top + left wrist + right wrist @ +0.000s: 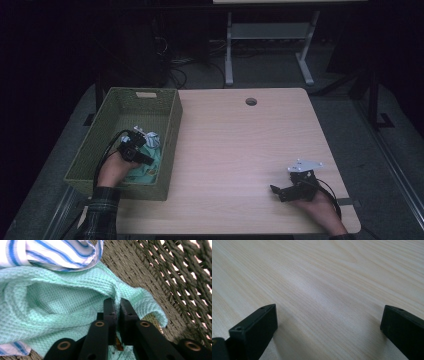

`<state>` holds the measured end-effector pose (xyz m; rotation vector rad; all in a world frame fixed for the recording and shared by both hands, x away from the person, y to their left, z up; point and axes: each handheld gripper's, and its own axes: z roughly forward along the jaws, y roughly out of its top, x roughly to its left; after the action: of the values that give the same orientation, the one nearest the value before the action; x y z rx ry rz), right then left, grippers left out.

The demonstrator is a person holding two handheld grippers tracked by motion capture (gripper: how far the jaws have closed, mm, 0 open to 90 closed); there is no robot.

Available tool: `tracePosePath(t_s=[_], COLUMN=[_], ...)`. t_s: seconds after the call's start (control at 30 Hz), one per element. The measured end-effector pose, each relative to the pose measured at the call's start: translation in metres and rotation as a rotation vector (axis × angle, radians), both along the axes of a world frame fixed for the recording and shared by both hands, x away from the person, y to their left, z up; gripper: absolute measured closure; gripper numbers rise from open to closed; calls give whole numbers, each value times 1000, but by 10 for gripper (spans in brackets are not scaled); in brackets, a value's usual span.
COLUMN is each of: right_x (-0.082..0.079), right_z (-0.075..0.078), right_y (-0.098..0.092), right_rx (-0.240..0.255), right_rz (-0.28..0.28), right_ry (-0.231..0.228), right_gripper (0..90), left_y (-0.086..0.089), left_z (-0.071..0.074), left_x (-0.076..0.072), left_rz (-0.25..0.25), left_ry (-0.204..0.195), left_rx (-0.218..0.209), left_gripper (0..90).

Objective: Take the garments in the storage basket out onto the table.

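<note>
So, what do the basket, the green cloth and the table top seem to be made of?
Basket: woven fibre, perhaps paper cord or seagrass, matte olive; twisted strands with open gaps show in its wall.
Green cloth: soft cotton-like fabric in a waffle weave, matte mint; small square cells and loose folds show. The left gripper pinches one fold.
Table top: pale wood or wood-look laminate, smooth with a slight sheen; fine straight grain.

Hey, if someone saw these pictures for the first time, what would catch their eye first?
Probably the left gripper deep in the green woven basket at the table's left edge, its jaws pinched shut on a fold of the mint green waffle cloth. A white cloth with blue stripes lies bunched against it. On the bare wooden table, the right gripper rests near the front right corner, jaws wide apart.
</note>
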<state>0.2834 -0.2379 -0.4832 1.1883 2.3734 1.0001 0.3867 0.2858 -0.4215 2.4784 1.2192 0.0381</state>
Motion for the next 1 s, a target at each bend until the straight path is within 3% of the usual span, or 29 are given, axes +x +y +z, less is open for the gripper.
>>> tracePosePath(t_s=[0.13, 0.23, 0.27, 0.3, 0.37, 0.47, 0.6, 0.63, 0.73, 1.0], right_x=[0, 0, 0, 0, 0, 0, 0, 0, 0, 0], right_z=[0, 0, 0, 0, 0, 0, 0, 0, 0, 0], right_y=[0, 0, 0, 0, 0, 0, 0, 0, 0, 0], right_rx=[1, 1, 1, 1, 1, 2, 2, 3, 2, 3], right_rz=[-1, -1, -1, -1, -1, -2, -2, -2, -2, -2], right_ry=[1, 2, 2, 2, 1, 2, 2, 2, 2, 2], right_gripper=[4, 4, 4, 4, 4, 4, 4, 4, 4, 4], left_y=[2, 4, 7, 7, 12, 18, 24, 29, 35, 44], left_z=[5, 8, 12, 12, 20, 30, 40, 46, 55, 74], left_x=[-1, -2, -3, -3, -5, -7, -11, -13, -17, -24], left_rz=[8, 20, 30, 30, 46, 54, 67, 75, 86, 93], left_ry=[-20, -42, -57, -57, -97, -139, -183, -211, -246, -314], left_rx=[-25, -58, -90, -90, -150, -200, -236, -262, -303, -351], left_gripper=[872, 876, 877, 879, 880, 881, 882, 882, 882, 882])
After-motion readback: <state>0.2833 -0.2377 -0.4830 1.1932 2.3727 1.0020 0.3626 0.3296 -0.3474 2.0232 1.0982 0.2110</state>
